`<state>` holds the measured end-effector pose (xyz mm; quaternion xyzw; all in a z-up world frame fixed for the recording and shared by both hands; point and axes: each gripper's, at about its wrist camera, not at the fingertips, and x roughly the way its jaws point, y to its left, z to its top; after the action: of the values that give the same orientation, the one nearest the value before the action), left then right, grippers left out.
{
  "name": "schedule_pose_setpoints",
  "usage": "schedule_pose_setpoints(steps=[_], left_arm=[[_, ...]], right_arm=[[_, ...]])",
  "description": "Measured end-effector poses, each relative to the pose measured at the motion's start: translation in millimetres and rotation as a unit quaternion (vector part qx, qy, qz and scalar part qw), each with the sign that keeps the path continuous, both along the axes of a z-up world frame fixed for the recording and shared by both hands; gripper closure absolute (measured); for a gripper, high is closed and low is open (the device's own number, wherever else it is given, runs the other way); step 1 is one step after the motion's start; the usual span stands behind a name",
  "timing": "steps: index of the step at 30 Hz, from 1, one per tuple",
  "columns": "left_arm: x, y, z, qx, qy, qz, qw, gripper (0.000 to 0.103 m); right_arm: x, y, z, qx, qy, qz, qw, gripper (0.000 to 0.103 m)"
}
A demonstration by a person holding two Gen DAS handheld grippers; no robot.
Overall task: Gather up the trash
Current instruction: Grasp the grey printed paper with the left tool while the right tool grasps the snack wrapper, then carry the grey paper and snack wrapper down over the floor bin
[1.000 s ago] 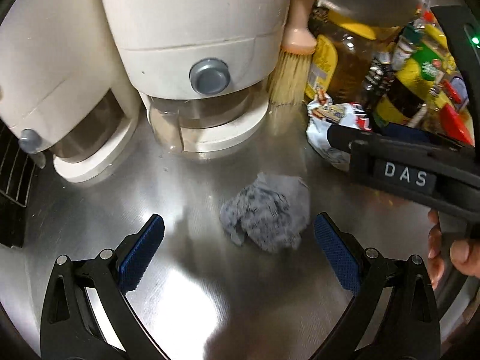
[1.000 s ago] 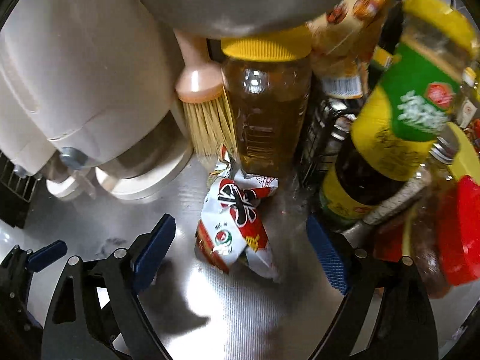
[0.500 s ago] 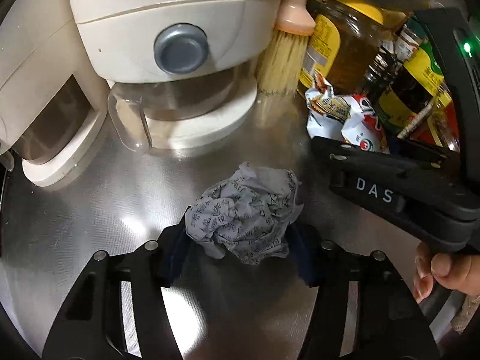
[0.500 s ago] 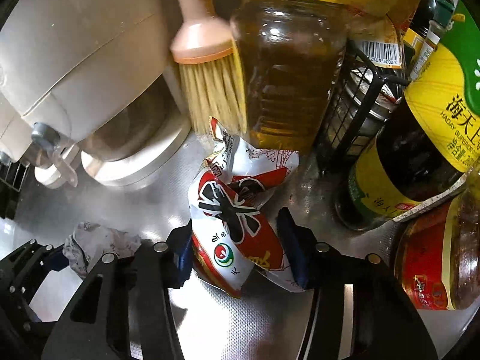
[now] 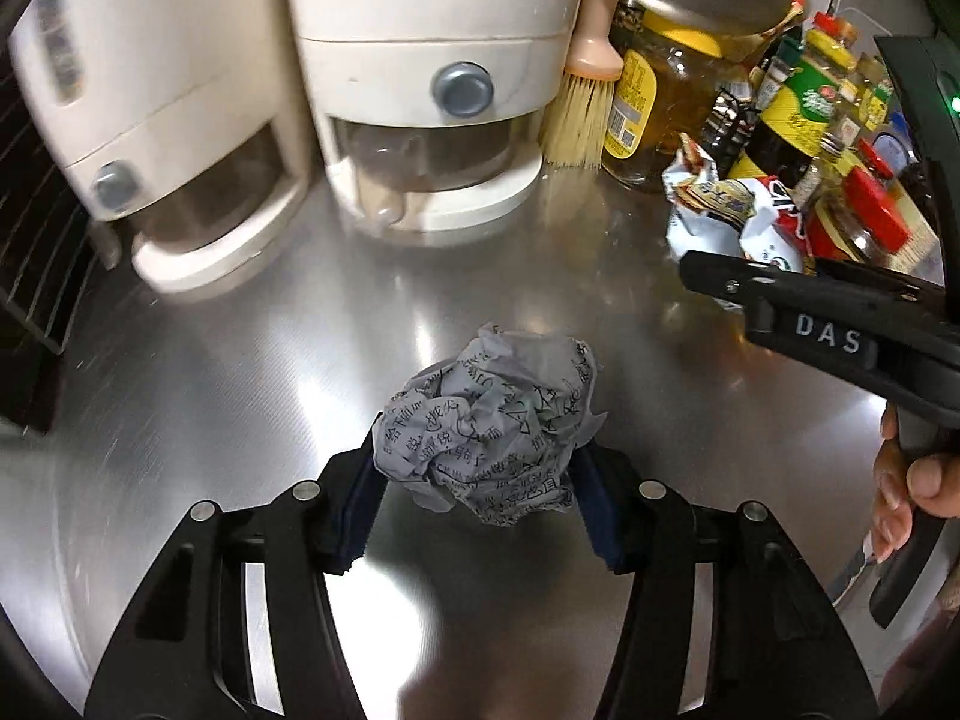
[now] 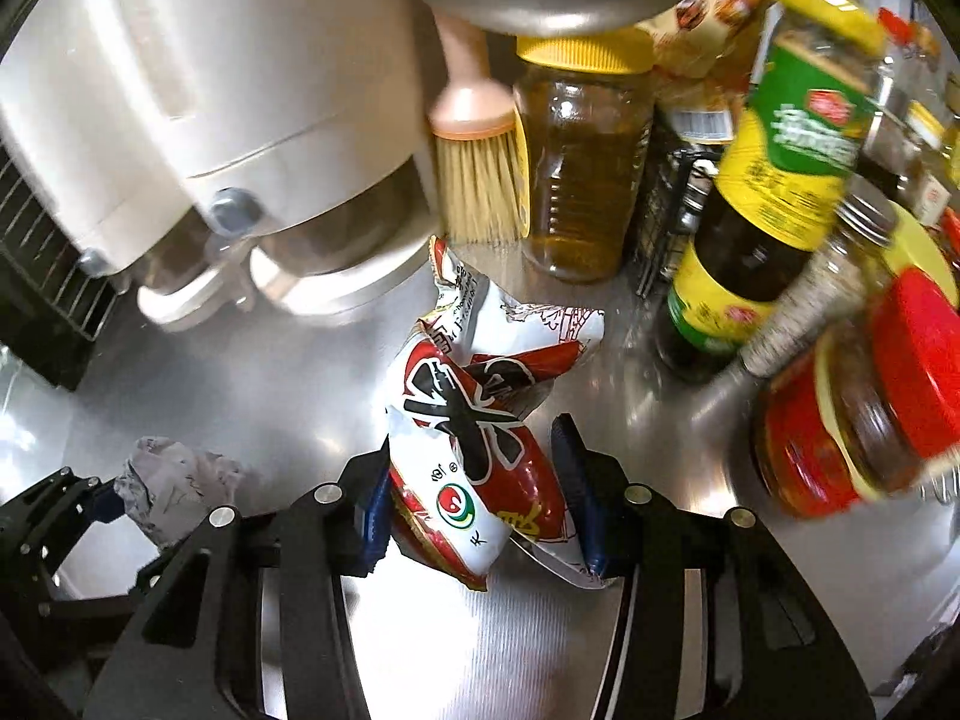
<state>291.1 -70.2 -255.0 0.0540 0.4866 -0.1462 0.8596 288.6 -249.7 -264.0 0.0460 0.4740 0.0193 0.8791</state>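
Left wrist view: left gripper is pinching the paper ball over the steel counter; lifting gently avoids tearing. Right wrist view: right gripper is closing its jaws, squeezing the wrapper between them; steady pressure prevents slipping.

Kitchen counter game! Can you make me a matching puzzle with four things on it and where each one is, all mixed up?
Things:
1. paper ball
2. snack wrapper
3. brush
4. jar with the red lid

Places:
A. standing beside the yellow-lidded jar
B. between the pads of the left tool
C. far right edge of the right wrist view
D. between the pads of the right tool

Pairs: 1-B, 2-D, 3-A, 4-C
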Motion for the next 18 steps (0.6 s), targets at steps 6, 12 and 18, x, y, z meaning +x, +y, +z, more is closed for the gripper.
schedule_pose_setpoints(steps=[6,12,18], left_arm=[[-52,21,21,-0.015,-0.024,0.012,0.9995,0.049],[-107,35,34,-0.02,-0.041,0.019,0.9987,0.049],[-152,46,32,-0.016,-0.046,0.025,0.9985,0.049]], right_arm=[[-45,13,14,-0.001,-0.009,0.014,1.0,0.054],[-94,27,27,-0.008,-0.019,0.036,0.999,0.055],[-145,32,23,0.001,-0.006,0.055,0.998,0.055]])
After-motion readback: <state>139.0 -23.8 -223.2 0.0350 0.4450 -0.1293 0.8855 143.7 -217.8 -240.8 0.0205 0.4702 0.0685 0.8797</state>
